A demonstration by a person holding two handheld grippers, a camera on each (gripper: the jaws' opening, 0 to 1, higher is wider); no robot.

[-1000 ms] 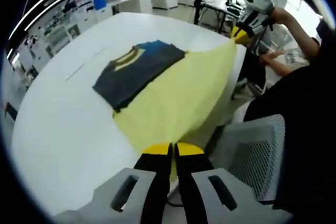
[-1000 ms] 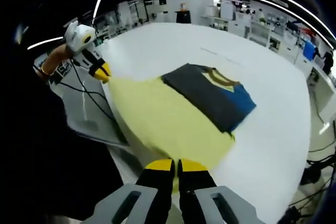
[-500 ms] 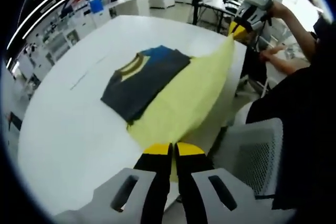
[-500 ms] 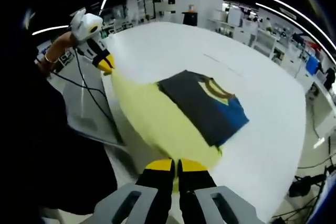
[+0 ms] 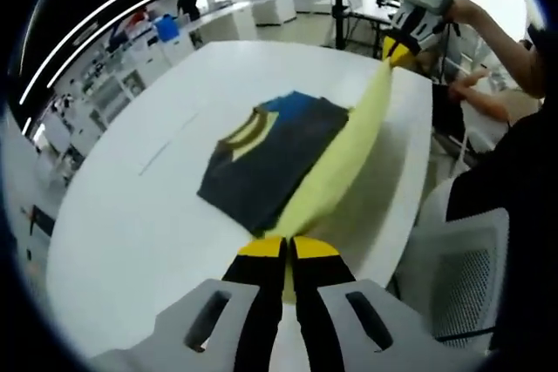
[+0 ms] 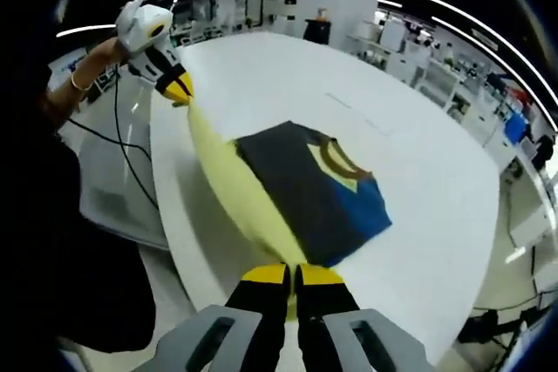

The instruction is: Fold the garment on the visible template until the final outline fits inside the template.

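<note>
I count one garment (image 5: 288, 150) on my feed, lying on the one white table (image 5: 131, 206): dark grey and blue at the folded end, with one yellow collar (image 5: 248, 128) there and a yellow part stretched off the table's near edge. Two grippers hold that yellow part, one at each corner: my left gripper (image 5: 285, 248) and my right gripper (image 6: 290, 273). One mesh chair (image 5: 466, 267) stands just beside the table, and one line of thin markings (image 5: 170, 137) lies beyond the garment.
</note>
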